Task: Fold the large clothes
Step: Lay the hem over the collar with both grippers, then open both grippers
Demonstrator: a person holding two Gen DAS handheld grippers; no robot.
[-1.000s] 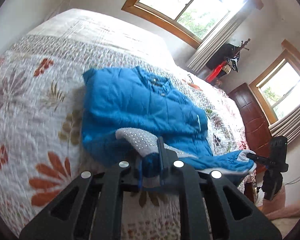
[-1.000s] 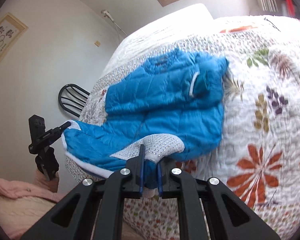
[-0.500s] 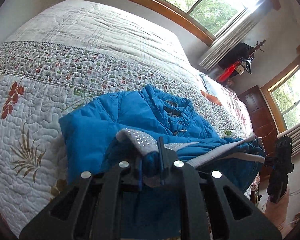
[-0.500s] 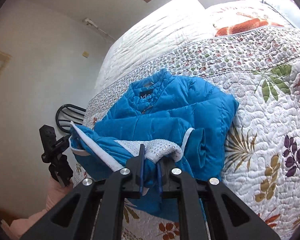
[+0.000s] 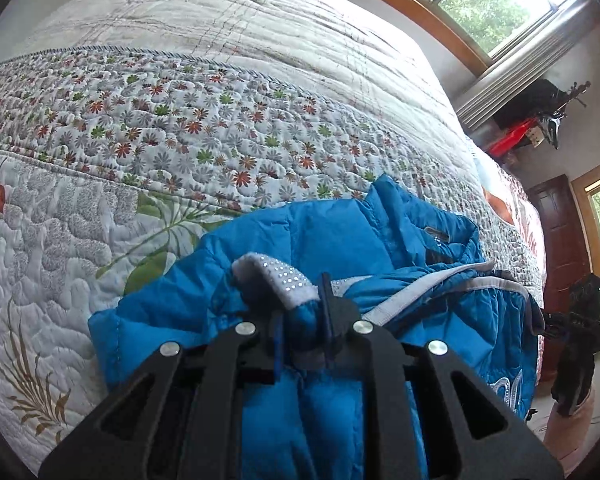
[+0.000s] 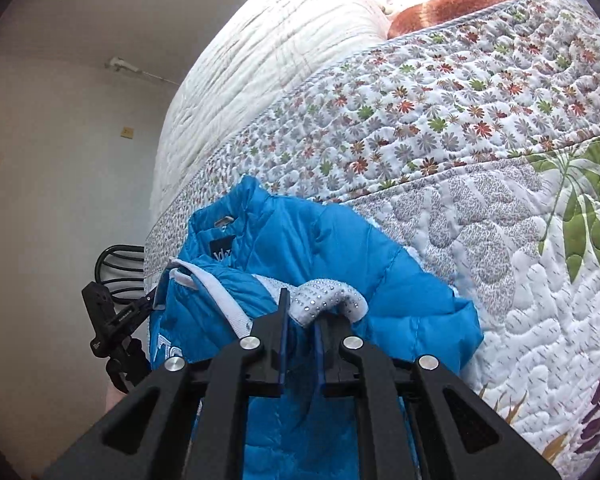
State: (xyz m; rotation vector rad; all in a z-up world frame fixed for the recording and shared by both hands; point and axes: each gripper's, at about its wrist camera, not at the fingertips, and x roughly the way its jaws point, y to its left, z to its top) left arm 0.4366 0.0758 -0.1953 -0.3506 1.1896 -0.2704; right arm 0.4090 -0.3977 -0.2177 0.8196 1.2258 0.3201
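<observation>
A blue quilted jacket [image 5: 320, 236] lies on the flowered quilt [image 5: 180, 120], collar toward the pillows. Its lower half is doubled up over the chest. My left gripper [image 5: 300, 312] pinches one corner of the grey studded hem [image 5: 276, 272]; its jaws are opening, with the fabric still between them. My right gripper [image 6: 300, 312] is shut on the other hem corner [image 6: 332, 292], low over the jacket [image 6: 320, 248]. Each view shows the other gripper at the far end of the hem: the right gripper [image 5: 548, 316], the left gripper [image 6: 156, 300].
The quilt [image 6: 460, 120] stretches on past the collar to white pillows [image 6: 280, 60]. A black chair [image 6: 120, 264] stands by the bed's edge. A window [image 5: 500, 0], a red object [image 5: 512, 136] and a dark wooden door [image 5: 560, 240] line the far wall.
Both grippers carried the hem forward and down over the jacket toward the collar, doubling the lower half onto the upper half. The bed now fills both views.
</observation>
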